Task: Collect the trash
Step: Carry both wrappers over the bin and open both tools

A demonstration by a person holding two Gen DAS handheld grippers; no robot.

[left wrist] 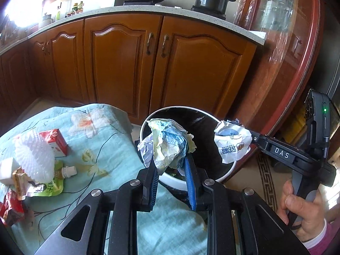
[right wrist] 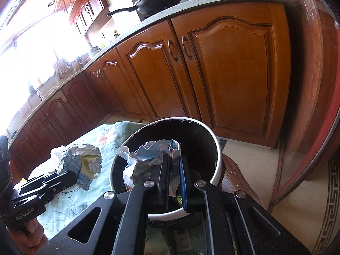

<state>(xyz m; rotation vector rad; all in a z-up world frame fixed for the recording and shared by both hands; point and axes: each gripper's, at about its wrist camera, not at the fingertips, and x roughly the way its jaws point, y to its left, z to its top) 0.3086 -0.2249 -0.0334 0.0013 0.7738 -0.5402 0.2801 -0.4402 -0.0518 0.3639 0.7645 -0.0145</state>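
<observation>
My left gripper is shut on a crumpled blue and pale yellow wrapper, held over the near rim of the white trash bin. It also shows in the right wrist view, left of the bin. My right gripper is shut on a crumpled white wrapper with blue print, above the bin's right side. In the right wrist view my right gripper holds that wrapper over the bin's dark inside.
More trash lies on the floral cloth at left: a red and white carton, white foam netting, a green pouch, red wrappers. Wooden cabinets stand behind; a glass-topped table edge curves at right.
</observation>
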